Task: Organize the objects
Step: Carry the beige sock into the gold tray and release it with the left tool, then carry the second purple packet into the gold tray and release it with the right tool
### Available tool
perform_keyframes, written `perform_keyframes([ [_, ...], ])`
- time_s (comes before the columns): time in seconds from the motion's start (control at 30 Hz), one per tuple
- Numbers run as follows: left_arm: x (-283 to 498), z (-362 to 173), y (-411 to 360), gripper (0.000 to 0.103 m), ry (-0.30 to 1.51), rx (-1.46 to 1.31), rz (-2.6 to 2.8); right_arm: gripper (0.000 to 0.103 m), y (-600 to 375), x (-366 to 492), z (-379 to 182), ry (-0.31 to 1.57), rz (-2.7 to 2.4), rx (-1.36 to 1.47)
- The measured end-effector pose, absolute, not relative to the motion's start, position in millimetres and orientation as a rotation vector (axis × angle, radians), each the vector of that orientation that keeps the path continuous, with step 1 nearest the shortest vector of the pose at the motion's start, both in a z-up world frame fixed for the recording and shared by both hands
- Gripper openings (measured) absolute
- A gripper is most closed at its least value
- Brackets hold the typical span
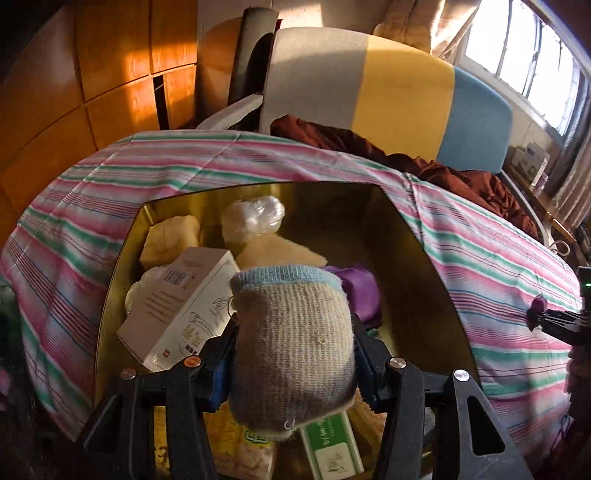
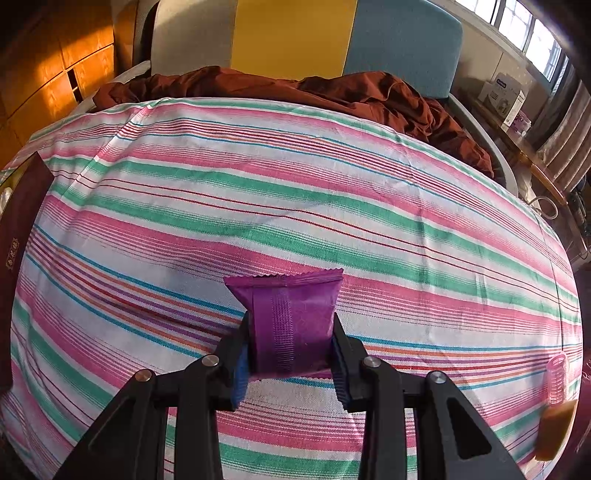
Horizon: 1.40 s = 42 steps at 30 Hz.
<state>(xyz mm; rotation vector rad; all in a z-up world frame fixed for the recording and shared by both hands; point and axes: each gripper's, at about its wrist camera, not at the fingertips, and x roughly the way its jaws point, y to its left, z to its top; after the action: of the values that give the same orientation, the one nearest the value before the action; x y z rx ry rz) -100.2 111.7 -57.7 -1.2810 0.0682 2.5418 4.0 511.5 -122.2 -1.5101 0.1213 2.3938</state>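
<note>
My left gripper (image 1: 293,363) is shut on a rolled grey-beige sock (image 1: 295,339) with a light blue cuff, held above a gold-lined box (image 1: 424,280) on the striped bedspread. Inside the box lie a white carton (image 1: 181,314), pale yellow blocks (image 1: 170,240), a clear plastic bag (image 1: 253,219), a purple packet (image 1: 360,291) and a green-and-white carton (image 1: 332,446). In the right wrist view my right gripper (image 2: 290,350) is shut on a purple snack packet (image 2: 286,317) just above the striped bedspread (image 2: 295,184). That right gripper (image 1: 554,319) also shows at the left wrist view's right edge.
A dark red box lid (image 2: 18,236) lies at the bedspread's left edge. A pink plastic item (image 2: 557,376) and an orange piece (image 2: 556,432) sit at the right edge. Rumpled maroon cloth (image 2: 332,92) lies before a grey, yellow and blue headboard (image 2: 291,33). Wooden cabinets (image 1: 92,74) stand left.
</note>
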Motion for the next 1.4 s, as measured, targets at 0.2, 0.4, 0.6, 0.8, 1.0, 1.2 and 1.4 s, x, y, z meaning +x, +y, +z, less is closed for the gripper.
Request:
perform_keyframes([
  [0.2, -113.9, -81.5, 115.7, 0.055, 0.106, -1.329, 2.544, 0.036, 511.2, 3.5, -122.4, 0.108, 2.397, -1.509],
  [0.4, -120.9, -86.3, 124.4, 0.065, 0.175, -1.348, 2.561, 0.036, 511.6, 2.5, -122.7, 0.102, 2.398, -1.507],
  [0.6, -99.8, -58.7, 121.1, 0.076, 0.167, -1.237, 2.599, 0.036, 507.9, 1.8, -122.7, 0.061, 2.387, -1.496],
  [0.8, -76.2, -31.6, 112.6, 0.079, 0.169, -1.11, 2.646, 0.036, 503.4, 0.3, -122.1, 0.023, 2.366, -1.491],
  [1.0, -59.4, -11.9, 97.9, 0.082, 0.179, -1.019, 2.663, 0.035, 499.9, -2.1, -116.8, 0.128, 2.368, -1.525],
  [1.2, -52.1, -11.0, 79.0, 0.082, 0.115, -1.026, 2.669, 0.035, 448.3, -13.7, -100.7, 0.195, 2.495, -1.545],
  [1.4, -44.9, -10.5, 60.9, 0.085, 0.068, -1.018, 2.68, 0.035, 363.1, -28.8, -52.7, 0.156, 2.732, -1.474],
])
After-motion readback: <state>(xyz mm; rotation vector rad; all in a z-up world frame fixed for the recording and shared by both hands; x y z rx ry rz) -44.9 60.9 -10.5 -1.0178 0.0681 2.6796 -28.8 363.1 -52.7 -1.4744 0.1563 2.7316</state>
